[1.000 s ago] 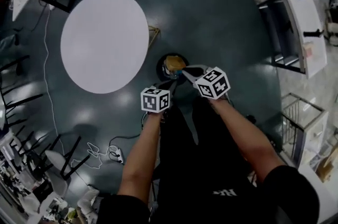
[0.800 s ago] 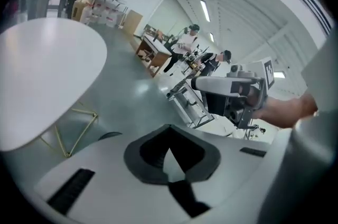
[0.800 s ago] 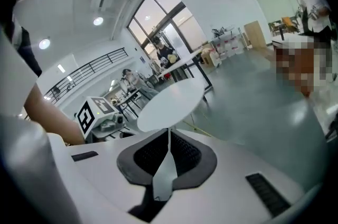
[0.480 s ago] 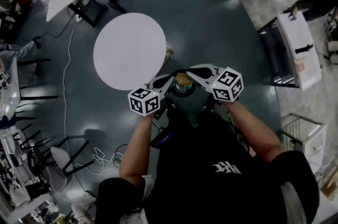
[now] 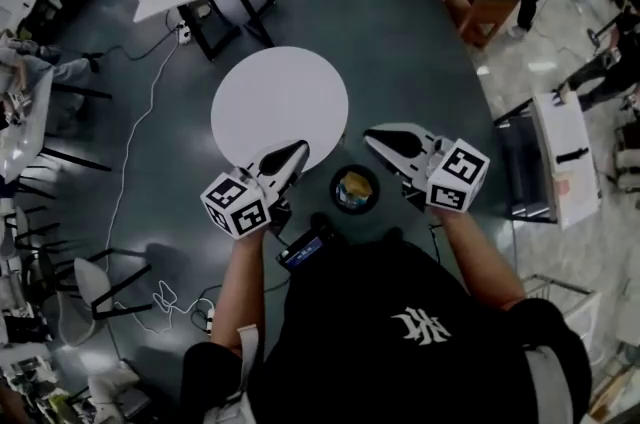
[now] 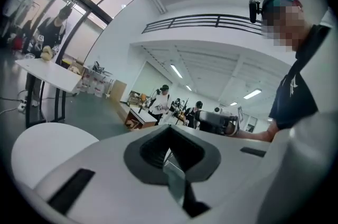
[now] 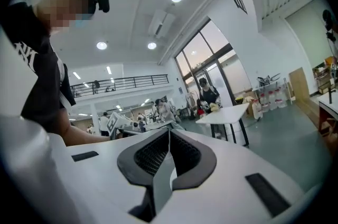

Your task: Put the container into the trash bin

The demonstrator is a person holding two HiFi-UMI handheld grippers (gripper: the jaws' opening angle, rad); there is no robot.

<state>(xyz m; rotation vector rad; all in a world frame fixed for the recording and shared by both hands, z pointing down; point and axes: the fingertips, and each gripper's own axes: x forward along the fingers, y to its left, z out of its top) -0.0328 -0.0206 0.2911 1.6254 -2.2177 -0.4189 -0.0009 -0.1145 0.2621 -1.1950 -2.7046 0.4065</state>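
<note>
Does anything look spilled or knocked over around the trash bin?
Nothing stands out: the trash bin stands upright on the floor beside the round table, its contents inside, nothing visibly spilled beside it.

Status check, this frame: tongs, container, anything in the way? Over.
Left tongs shut, empty. Right tongs shut, empty. Container lies inside trash bin. Nothing over the bin mouth.

A round black trash bin (image 5: 335, 191) stands upright on the dark grey-green floor (image 5: 400, 52), open top facing up, seen from above. A yellowish container (image 5: 354, 190) with a bluish patch lies inside it, below the rim. Its exact shape is too small to tell.
</note>
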